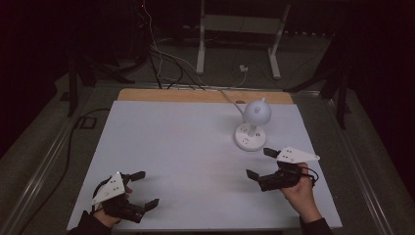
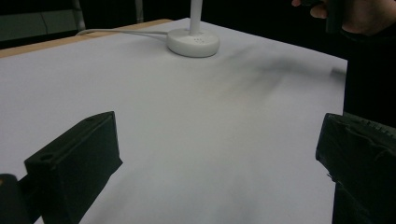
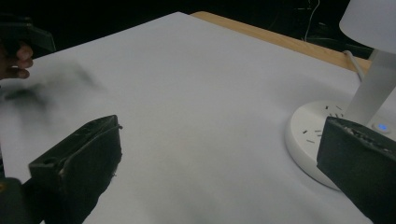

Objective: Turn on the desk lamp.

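Your left tool (image 1: pixel 145 187) sits at the lower left of the high view, jaws spread wide with nothing between them, hovering over the white tabletop (image 1: pixel 186 147). Your left hand (image 1: pixel 105 213) grips it from the bottom edge of the frame. In the left gripper view the two black jaws stand far apart at the lower corners, with bare white surface between them and the lamp base (image 2: pixel 193 42) at the top centre.

Your right tool (image 1: pixel 261 163) is at the lower right of the high view, held by your right hand (image 1: pixel 299 193), its jaws likewise wide open and gripping nothing. It points toward the lamp (image 1: pixel 253 123), which stands right of centre, toward the far edge of the tabletop, its round white base just beyond the upper jaw and apart from it. In the right gripper view that base (image 3: pixel 310 135) lies at the right edge, close beside the right-hand jaw, with a small blue light on it, and the shade (image 3: pixel 369 23) fills the upper right corner. A white cable (image 1: pixel 230 98) runs from the lamp off the far edge.
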Motion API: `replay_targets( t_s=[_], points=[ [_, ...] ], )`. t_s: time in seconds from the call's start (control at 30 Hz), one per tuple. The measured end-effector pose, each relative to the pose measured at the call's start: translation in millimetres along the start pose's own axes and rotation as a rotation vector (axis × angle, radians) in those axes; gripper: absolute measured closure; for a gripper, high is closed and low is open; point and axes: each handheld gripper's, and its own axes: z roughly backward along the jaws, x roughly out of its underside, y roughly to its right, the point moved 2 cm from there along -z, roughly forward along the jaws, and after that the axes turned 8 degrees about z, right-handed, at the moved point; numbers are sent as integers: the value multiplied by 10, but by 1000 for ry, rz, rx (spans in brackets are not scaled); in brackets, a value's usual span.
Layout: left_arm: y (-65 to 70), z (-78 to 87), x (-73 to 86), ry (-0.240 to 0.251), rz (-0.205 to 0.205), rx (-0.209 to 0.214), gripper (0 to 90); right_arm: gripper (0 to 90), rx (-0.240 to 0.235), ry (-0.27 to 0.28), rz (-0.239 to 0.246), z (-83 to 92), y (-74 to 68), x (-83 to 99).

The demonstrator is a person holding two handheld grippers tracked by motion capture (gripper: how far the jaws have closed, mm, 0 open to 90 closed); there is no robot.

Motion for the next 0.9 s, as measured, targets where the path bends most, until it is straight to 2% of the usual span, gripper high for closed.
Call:
replay_targets(
  t_s=[0.6, 0.9],
  points=[
    [1, -1, 2, -2, 6, 1, 4, 0, 53, 6, -27, -58, 285, -59],
    [3, -1, 5, -6, 5, 0, 4, 0, 77, 3, -62, -93, 455, -22]
  ],
)
